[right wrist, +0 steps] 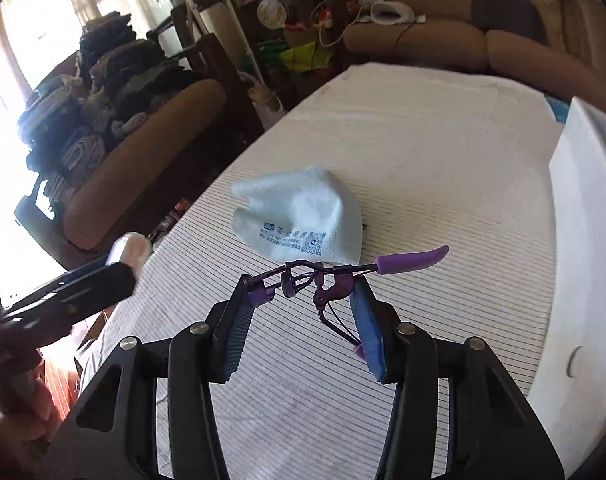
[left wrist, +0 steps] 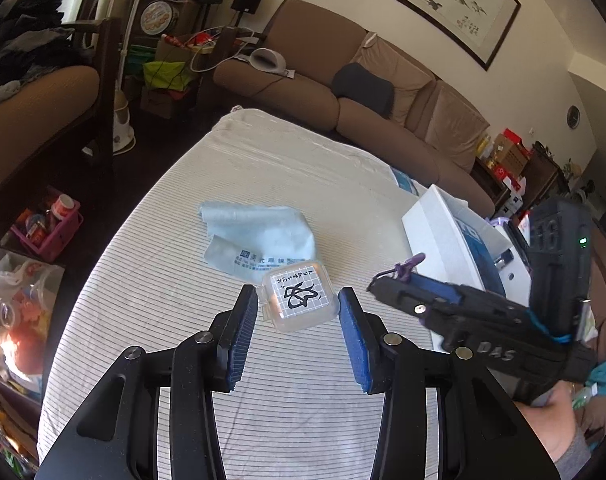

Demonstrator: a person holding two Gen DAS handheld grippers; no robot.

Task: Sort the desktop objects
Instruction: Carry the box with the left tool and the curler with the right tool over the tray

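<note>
A small clear plastic box [left wrist: 300, 299] with a printed label lies on the striped table cover [left wrist: 191, 272], between the tips of my open left gripper [left wrist: 298, 306]; the blue pads [left wrist: 245, 330] stand apart from its sides. A light blue cleaning cloth [left wrist: 259, 238] lies just beyond it and also shows in the right wrist view [right wrist: 303, 214]. My right gripper [right wrist: 303, 300] is shut on a purple eyelash curler [right wrist: 327, 276], held above the table; its handle [right wrist: 415, 259] sticks out to the right. The right gripper shows at the right in the left wrist view [left wrist: 463, 312].
A white open box [left wrist: 455, 236] stands at the table's right side, also large in the right wrist view [right wrist: 583, 240]. A brown sofa [left wrist: 343, 92] lies beyond the table. A pink basket [left wrist: 51, 224] and bags sit on the floor at left.
</note>
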